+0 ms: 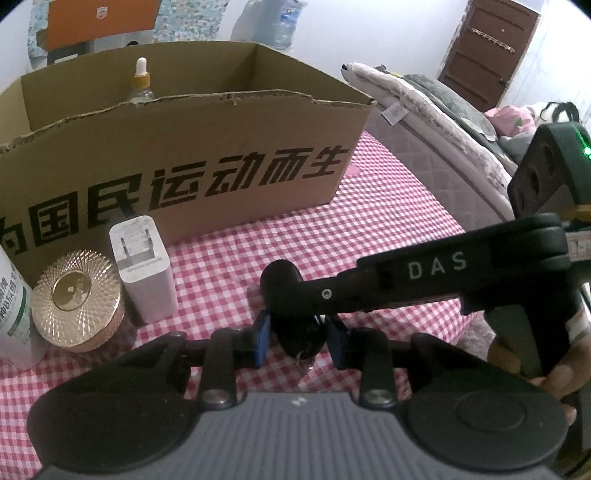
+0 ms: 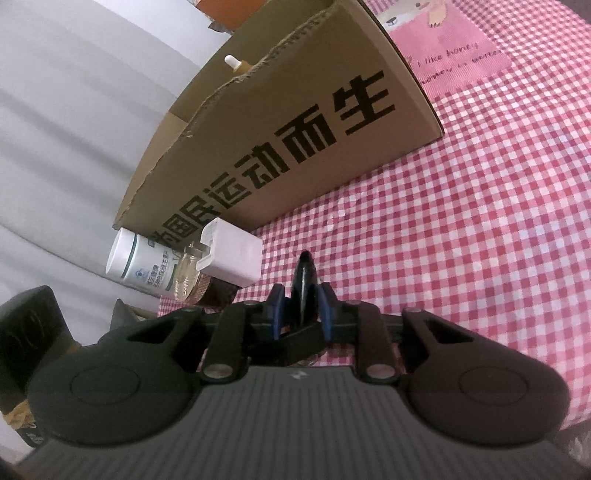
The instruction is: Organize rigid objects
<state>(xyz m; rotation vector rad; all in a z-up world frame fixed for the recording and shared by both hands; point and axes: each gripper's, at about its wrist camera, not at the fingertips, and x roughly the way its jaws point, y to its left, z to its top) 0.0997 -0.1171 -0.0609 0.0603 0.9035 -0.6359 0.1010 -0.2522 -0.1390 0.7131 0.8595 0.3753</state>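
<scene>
A small black object (image 1: 300, 332) sits low over the pink checked cloth (image 1: 388, 221). My left gripper (image 1: 300, 343) is shut on it, blue pads against its sides. My right gripper (image 1: 280, 286) reaches in from the right and meets the same object. In the right wrist view the right gripper (image 2: 301, 314) is shut on the thin black object (image 2: 303, 275), which sticks out past the pads. A cardboard box (image 1: 184, 147) stands behind, with a dropper bottle (image 1: 141, 83) inside. A white charger (image 1: 146, 269), a gold-lidded jar (image 1: 77, 306) and a white bottle (image 1: 11, 306) stand before the box at the left.
A mattress with folded bedding (image 1: 424, 110) lies to the right, with a brown door (image 1: 487, 55) beyond it. Water bottles (image 1: 277, 22) stand behind the box. A person's hand (image 1: 554, 376) holds the right gripper's handle. The checked cloth (image 2: 461, 221) stretches right of the box (image 2: 295, 129).
</scene>
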